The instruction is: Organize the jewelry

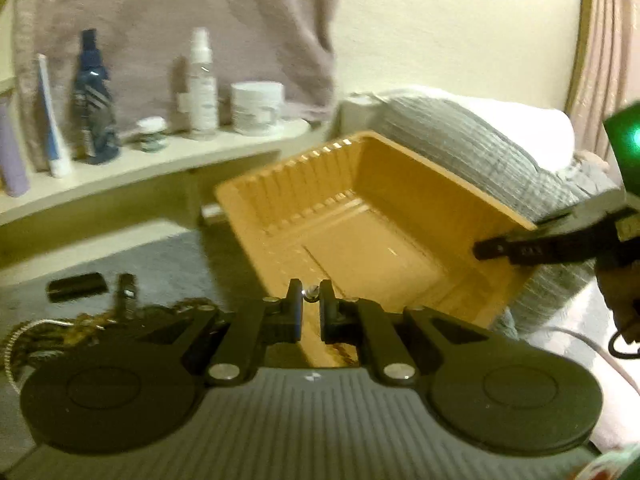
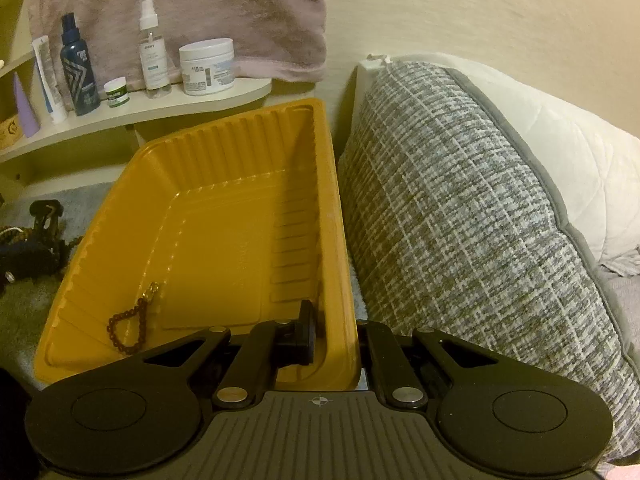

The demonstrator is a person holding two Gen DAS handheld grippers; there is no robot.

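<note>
Nearby, pillow (image 2: 460,208) beside tray (image 2: 224,216), right fingers (image 2: 308,332) clamping its wall, left fingers (image 1: 296,304) pinching small silver piece (image 1: 311,291).

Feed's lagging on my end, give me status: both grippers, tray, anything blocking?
Left gripper shut on small silver piece, short of tray. Right gripper shut on yellow tray wall, tray tilted. Bead chain already inside. Nothing blocking.
</note>
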